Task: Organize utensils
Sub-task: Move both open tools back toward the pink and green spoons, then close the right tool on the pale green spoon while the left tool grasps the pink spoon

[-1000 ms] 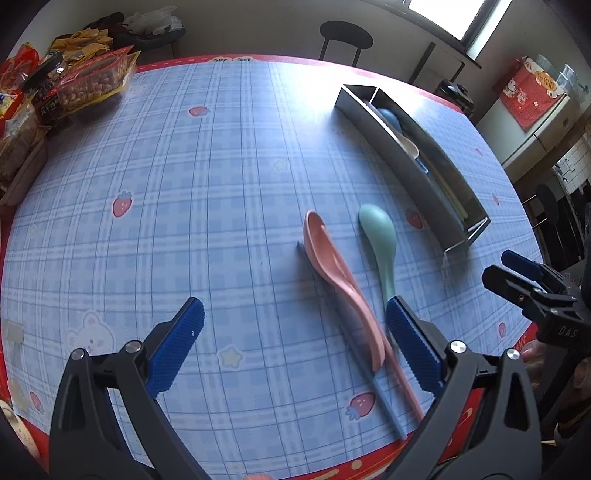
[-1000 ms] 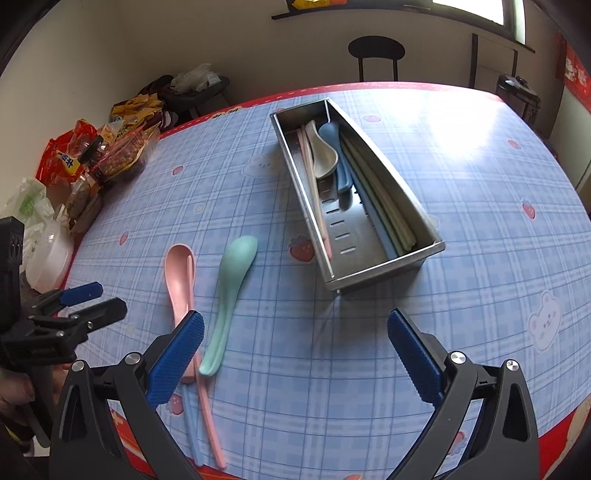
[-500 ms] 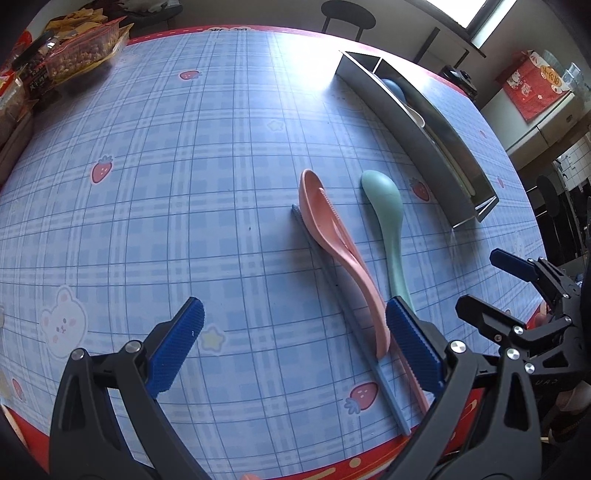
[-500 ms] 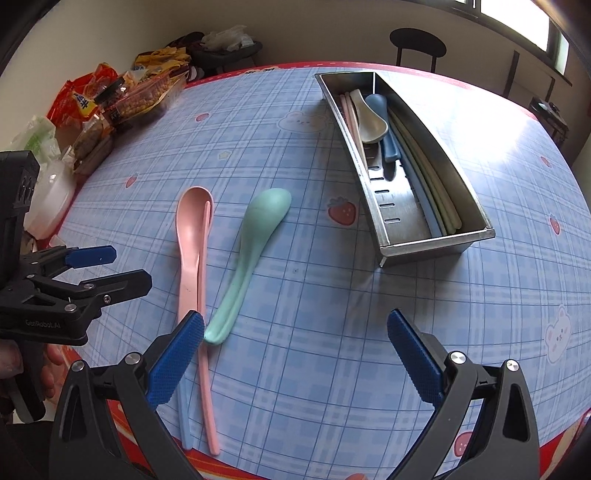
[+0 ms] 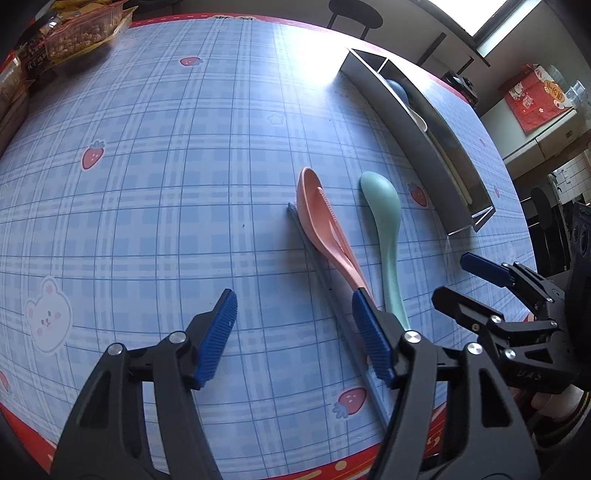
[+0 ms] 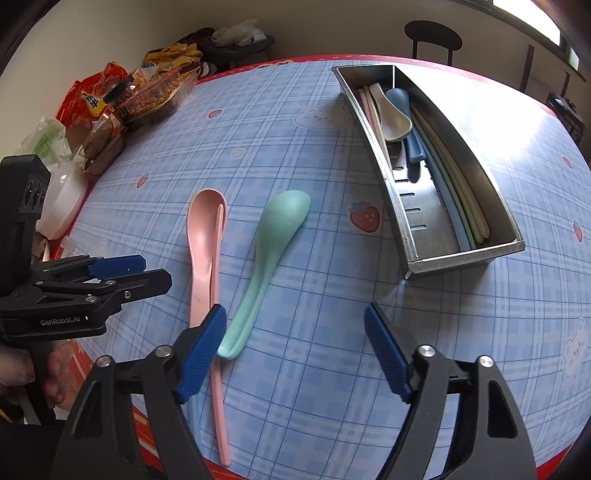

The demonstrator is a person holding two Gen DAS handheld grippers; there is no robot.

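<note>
Both tools hover over the near edge of the worktop (image 6: 280, 110), where the pink spoon (image 6: 202, 236), a pink chopstick (image 6: 218, 373) and the green spoon (image 6: 271, 243) lie loose. The steel tray (image 6: 476, 177) sits well apart, already holding others. The left tool (image 5: 291, 332) and right tool (image 6: 295, 347) have just been narrowing (nothing between them), presumably readying for the slim handles.

A plain pale wall (image 6: 314, 22) fills the top of the frame. A dark round stool (image 6: 433, 34) stands beyond the counter (image 6: 258, 147), top centre. A bright window (image 5: 491, 11) glares at upper right above a red hanging (image 5: 537, 96).
</note>
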